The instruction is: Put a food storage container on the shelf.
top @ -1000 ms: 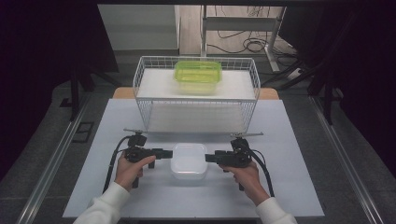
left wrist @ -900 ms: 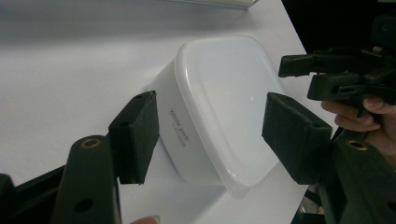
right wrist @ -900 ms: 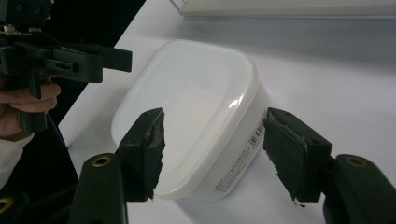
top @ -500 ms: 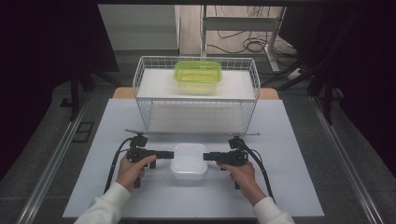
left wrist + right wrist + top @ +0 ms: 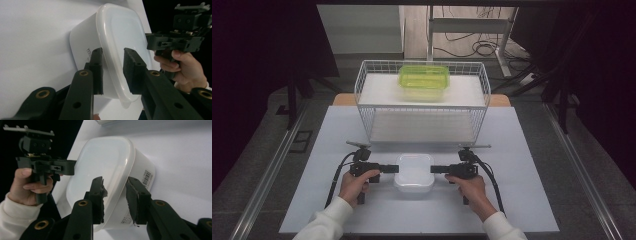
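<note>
A white lidded plastic container (image 5: 414,172) sits on the table's near middle. My left gripper (image 5: 396,169) meets its left end and my right gripper (image 5: 433,169) its right end, both held level. In the left gripper view the container (image 5: 120,37) fills the centre and my left gripper (image 5: 112,53) is open, jaws straddling the lid's rim: one beside the wall, one over the lid. In the right gripper view my right gripper (image 5: 115,182) is likewise open astride the container's (image 5: 100,162) rim.
A white wire basket (image 5: 422,107) stands behind the container, with a green lidded container (image 5: 424,80) in its far part. The white tabletop (image 5: 532,200) spreads out on both sides. Dark floor and cables surround the table.
Both grippers have edged slightly inward onto the container's ends. The container has stayed in place.
</note>
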The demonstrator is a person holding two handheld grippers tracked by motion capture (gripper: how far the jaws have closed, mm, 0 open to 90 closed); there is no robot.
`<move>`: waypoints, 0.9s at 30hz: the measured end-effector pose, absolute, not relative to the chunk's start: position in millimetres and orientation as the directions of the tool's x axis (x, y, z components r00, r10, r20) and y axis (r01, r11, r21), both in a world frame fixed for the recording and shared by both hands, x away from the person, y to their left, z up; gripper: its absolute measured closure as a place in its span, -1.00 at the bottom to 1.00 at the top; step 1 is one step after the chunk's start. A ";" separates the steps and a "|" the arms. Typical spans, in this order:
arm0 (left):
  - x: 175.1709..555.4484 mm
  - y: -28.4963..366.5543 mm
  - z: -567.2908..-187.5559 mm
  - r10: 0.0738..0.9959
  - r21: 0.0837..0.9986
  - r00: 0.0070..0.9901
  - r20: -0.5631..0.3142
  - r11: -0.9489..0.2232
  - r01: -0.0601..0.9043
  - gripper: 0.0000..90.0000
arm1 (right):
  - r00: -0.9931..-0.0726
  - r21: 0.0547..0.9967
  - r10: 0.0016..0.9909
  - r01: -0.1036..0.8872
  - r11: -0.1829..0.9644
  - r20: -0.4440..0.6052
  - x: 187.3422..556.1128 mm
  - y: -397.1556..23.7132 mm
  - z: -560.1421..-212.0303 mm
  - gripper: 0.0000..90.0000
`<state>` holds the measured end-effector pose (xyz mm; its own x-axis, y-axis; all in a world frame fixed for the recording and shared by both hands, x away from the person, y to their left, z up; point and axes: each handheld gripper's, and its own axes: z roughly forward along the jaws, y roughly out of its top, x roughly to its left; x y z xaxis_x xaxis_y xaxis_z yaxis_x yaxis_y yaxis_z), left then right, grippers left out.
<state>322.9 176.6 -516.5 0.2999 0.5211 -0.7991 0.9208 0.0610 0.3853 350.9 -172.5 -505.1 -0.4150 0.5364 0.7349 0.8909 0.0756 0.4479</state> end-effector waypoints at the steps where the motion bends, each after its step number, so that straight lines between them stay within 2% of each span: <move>1: 322.0 176.8 -515.8 0.518 0.383 0.298 -0.802 0.064 0.921 0.59 | -0.411 0.444 0.532 0.893 0.071 0.741 350.8 -173.0 -505.2 0.52; 14: 313.4 172.7 -503.4 0.535 0.420 0.328 -0.779 0.055 0.906 0.75 | -0.475 0.510 0.535 0.855 0.094 0.699 341.9 -178.6 -491.8 0.69; 27: 309.9 171.5 -492.5 0.561 0.480 0.382 -0.734 0.030 0.877 0.76 | -0.554 0.591 0.529 0.798 0.117 0.643 338.5 -178.6 -480.4 0.71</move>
<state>309.9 171.5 -492.5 0.3822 0.5614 -0.7340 0.8770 0.0299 0.4795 338.5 -178.6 -480.4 -0.5537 0.5291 0.6431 0.7982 0.1171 0.5909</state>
